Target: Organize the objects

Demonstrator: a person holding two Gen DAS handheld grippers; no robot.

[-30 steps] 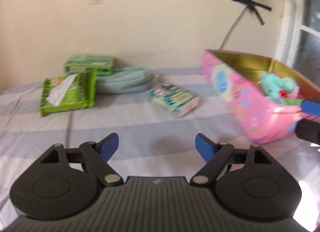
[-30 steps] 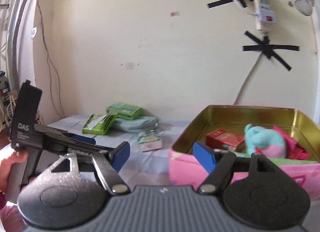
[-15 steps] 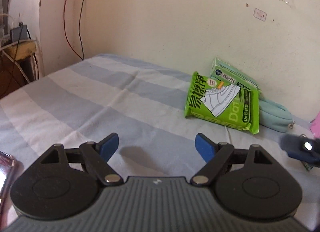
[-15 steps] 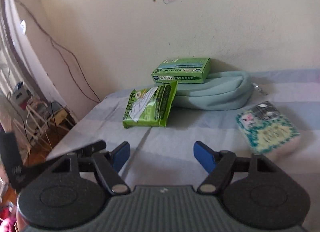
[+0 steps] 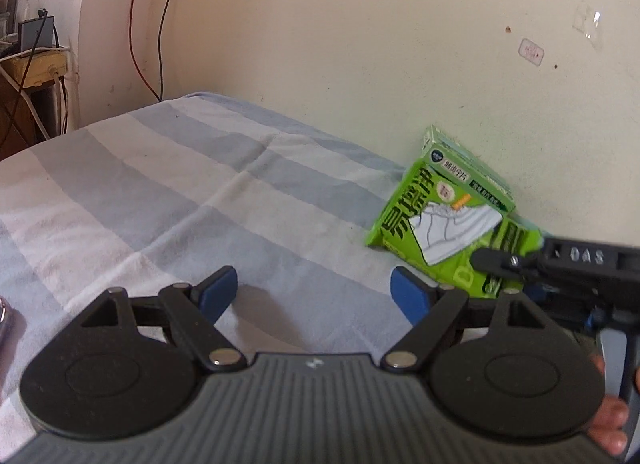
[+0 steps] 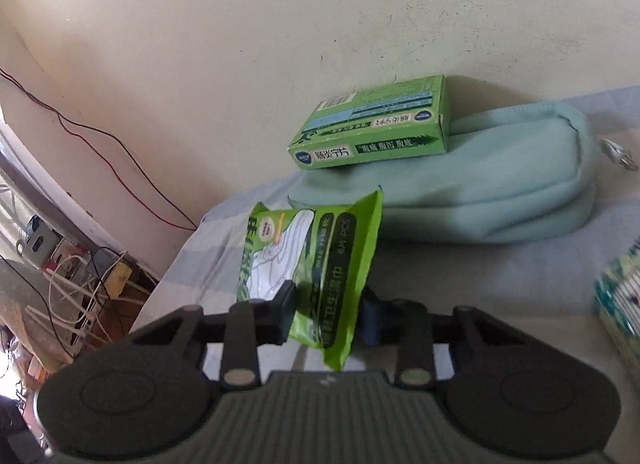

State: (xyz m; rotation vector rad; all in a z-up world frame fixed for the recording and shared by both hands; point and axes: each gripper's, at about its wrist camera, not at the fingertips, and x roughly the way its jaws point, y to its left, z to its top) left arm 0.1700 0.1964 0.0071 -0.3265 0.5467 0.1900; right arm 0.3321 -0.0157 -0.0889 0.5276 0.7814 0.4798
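Just in front of the teal pouch [image 6: 480, 192], the right gripper [image 6: 328, 316] pinched the green wipes pack's [image 6: 320, 264] lower edge. Soft and light, it would likely sag; a mid-body hold seemed safer. The left gripper [image 5: 314, 296] hung agape, empty.

Right gripper clamped on the pack, left gripper spread and free.

The right gripper [image 6: 326, 318] has its jaws drawn close, pinching the lower part of the green pack [image 6: 320, 264], which stands up between them toward 12 o'clock. The left gripper [image 5: 314, 296] hovers with jaws set wide apart and nothing between them. In the left wrist view the right gripper's black body [image 5: 576, 264] enters from 3 o'clock, and fingertips of the right hand [image 5: 608, 420] show at 4 o'clock.
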